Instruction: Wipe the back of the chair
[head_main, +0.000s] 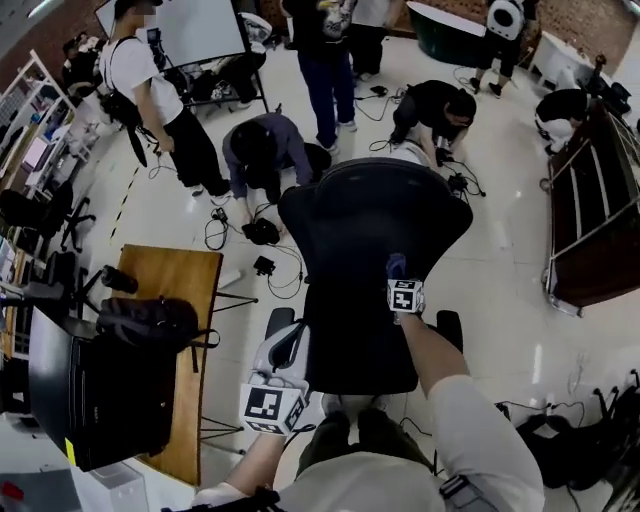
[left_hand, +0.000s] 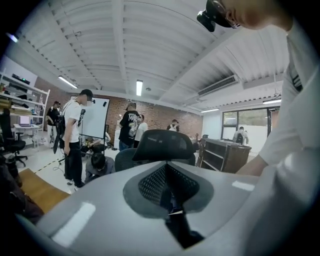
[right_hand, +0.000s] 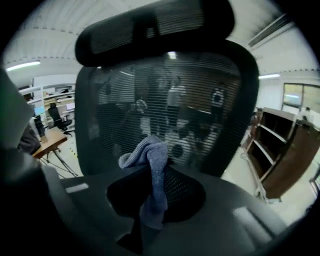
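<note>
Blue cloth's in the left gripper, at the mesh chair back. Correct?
Wrong gripper. The blue cloth is in the right gripper, not the left. The right gripper view shows it clamped between those jaws, at the mesh chair back. In the left gripper view, the left gripper has its jaws together on nothing.

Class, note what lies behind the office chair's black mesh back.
Through the black mesh chair back, the right gripper view shows dim figures of people. The dark headrest and the blue-grey cloth in the right gripper hide whatever lies behind them.
</note>
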